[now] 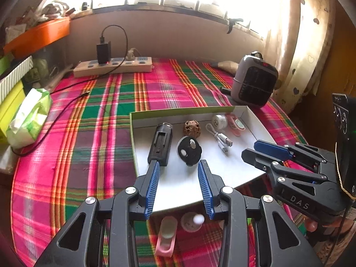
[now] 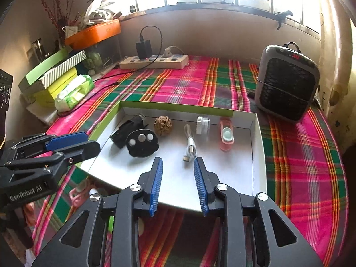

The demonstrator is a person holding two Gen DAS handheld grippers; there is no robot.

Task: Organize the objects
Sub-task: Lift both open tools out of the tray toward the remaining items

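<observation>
A shallow white box lid with green sides [image 1: 235, 171] [image 2: 255, 155] lies on the plaid cloth. In it are a black charger [image 1: 160, 143] [image 2: 126, 129], a black round disc [image 1: 189, 150] [image 2: 142, 142], a brown walnut [image 1: 191, 128] [image 2: 163, 125], a white USB cable [image 1: 220, 139] [image 2: 190, 145], a white round cap [image 1: 218, 121] [image 2: 203, 125] and a pink clip [image 1: 235, 124] [image 2: 226, 136]. My left gripper [image 1: 179, 166] [image 2: 73, 142] hovers open and empty over the lid's near edge. My right gripper [image 2: 178, 163] [image 1: 255, 149] hovers open and empty over the lid's near right part.
On the cloth in front of the lid lie another pink clip [image 1: 165, 235] and a small round piece [image 1: 192, 221]. A grey heater [image 2: 287, 82], a power strip [image 2: 153, 62], a tissue pack [image 2: 74, 93] and stacked boxes [image 2: 51, 75] stand around.
</observation>
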